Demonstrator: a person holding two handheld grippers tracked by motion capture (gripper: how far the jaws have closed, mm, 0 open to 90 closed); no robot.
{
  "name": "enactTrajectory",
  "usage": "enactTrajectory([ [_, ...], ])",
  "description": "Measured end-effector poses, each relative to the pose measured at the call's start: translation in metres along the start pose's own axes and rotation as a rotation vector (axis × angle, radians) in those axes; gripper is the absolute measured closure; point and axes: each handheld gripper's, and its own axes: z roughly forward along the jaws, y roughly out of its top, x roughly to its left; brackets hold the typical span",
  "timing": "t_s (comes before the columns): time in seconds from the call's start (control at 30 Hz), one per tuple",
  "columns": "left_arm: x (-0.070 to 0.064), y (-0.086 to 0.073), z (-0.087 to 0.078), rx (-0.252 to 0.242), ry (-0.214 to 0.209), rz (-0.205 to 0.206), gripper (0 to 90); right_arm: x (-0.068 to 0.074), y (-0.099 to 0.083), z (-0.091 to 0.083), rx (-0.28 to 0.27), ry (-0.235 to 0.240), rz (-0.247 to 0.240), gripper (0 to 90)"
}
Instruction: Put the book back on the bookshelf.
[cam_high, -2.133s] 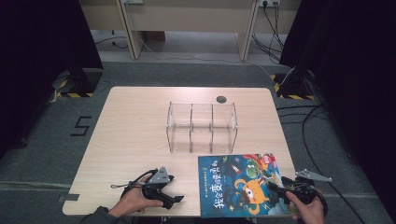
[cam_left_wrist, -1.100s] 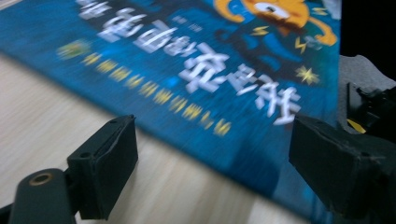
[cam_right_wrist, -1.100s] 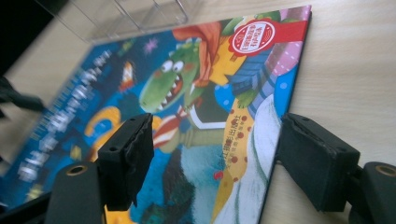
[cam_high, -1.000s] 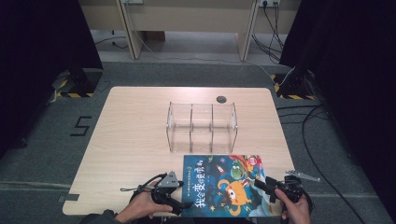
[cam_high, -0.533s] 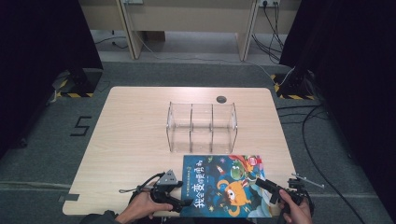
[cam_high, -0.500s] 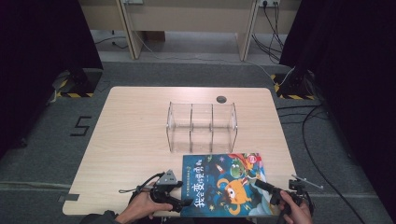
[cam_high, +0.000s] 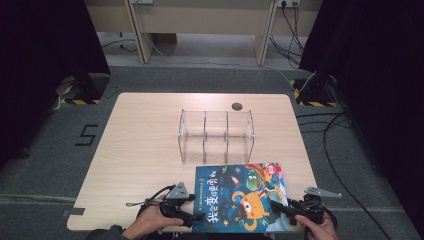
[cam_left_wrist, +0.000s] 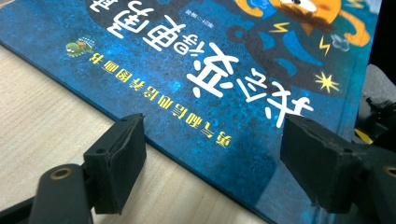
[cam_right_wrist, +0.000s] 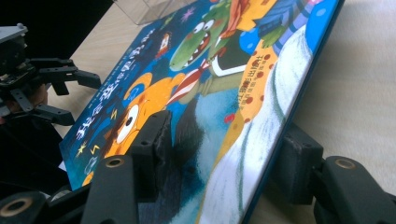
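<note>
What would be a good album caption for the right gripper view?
Right gripper clamps the corner of a colourful picture book, tilting it off the wooden table.

Book (cam_high: 240, 197) lies before organizer (cam_high: 216, 135) on table (cam_high: 145, 145)

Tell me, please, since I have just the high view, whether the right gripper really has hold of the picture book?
Observer: Yes. The right gripper has one jaw on the cover of the picture book and the other beneath it.
Operator: Is that edge off the table?
Observer: It is tilted up, with the lower jaw between it and the table.
Operator: And the left gripper?
Observer: The left gripper is open, its jaws wide apart across the book's edge: one over bare wood, one over the cover.
</note>
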Motion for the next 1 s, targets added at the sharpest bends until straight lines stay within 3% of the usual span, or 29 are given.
enactTrajectory([
  [0.1,0.0,0.0,0.0,-0.001,0.0,0.002,21.7,0.004,0.002,-0.003,-0.024,-0.001,-0.05,44.7],
  [0.27,0.0,0.0,-0.001,-0.001,0.002,0.001,21.7,0.007,0.003,-0.004,-0.036,-0.002,-0.068,44.7],
  [0.43,0.001,-0.001,-0.001,-0.002,0.006,0.005,21.6,0.01,0.006,-0.005,-0.057,-0.006,-0.116,44.5],
  [0.83,0.002,-0.001,-0.001,-0.001,0.022,0.008,21.1,0.014,0.008,-0.007,-0.072,-0.014,-0.154,44.1],
  [1.0,0.003,0.0,-0.001,-0.001,0.027,0.0,18.9,0.016,0.01,-0.009,-0.094,-0.027,-0.207,43.7],
])
